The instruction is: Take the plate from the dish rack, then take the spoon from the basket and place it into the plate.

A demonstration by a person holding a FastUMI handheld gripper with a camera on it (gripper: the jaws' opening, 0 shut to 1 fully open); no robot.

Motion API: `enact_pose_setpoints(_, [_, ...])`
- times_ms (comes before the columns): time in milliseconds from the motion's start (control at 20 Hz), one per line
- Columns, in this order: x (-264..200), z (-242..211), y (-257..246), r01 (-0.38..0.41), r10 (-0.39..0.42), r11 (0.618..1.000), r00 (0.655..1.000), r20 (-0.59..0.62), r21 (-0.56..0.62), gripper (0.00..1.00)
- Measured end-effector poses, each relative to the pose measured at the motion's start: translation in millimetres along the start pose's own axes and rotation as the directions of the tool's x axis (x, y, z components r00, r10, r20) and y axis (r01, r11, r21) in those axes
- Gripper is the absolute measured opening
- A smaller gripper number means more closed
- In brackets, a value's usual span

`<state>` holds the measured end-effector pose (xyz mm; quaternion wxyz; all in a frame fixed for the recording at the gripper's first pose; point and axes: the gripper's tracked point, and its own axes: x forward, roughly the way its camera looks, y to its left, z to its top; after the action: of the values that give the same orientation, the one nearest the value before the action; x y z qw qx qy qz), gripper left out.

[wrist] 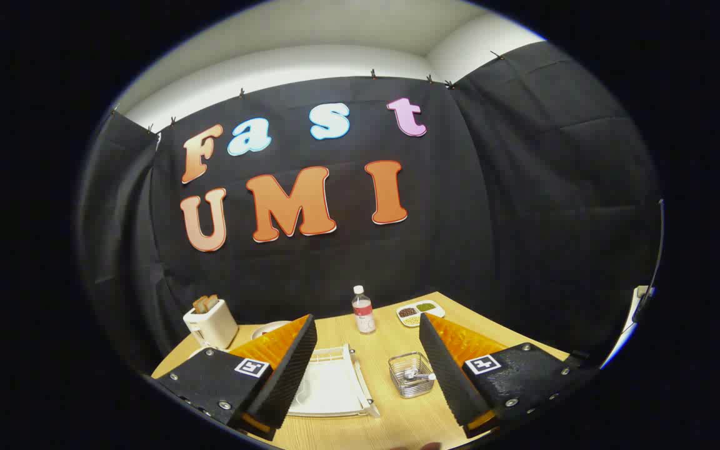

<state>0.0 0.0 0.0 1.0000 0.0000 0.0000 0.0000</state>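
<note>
Gripper view: we hold the hand-held gripper (366, 369) spread wide and empty above the tabletop (391, 425). Between its fingers, the plate (329, 387) apparently lies in the dish rack (360, 381); rigid, slippery, breakable, so grip its rim. The wire basket (411, 375) contains the light spoon (418, 375).

No wording is legible from here: the bottle (364, 310), at twelve o'clock just beyond the gripper (367, 317), wears a label too small to read, and each wide-spread finger carries only a square coded marker (252, 367).
</note>
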Motion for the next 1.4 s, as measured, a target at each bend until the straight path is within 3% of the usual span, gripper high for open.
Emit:
enact_pose_setpoints(950, [-3,-7,42,-0.067,0.064,0.996,0.996,-0.061,-0.055,0.98])
enact_pose_setpoints(1400, [21,-29,98,-0.147,0.137,0.988,0.977,-0.166,-0.055,0.98])
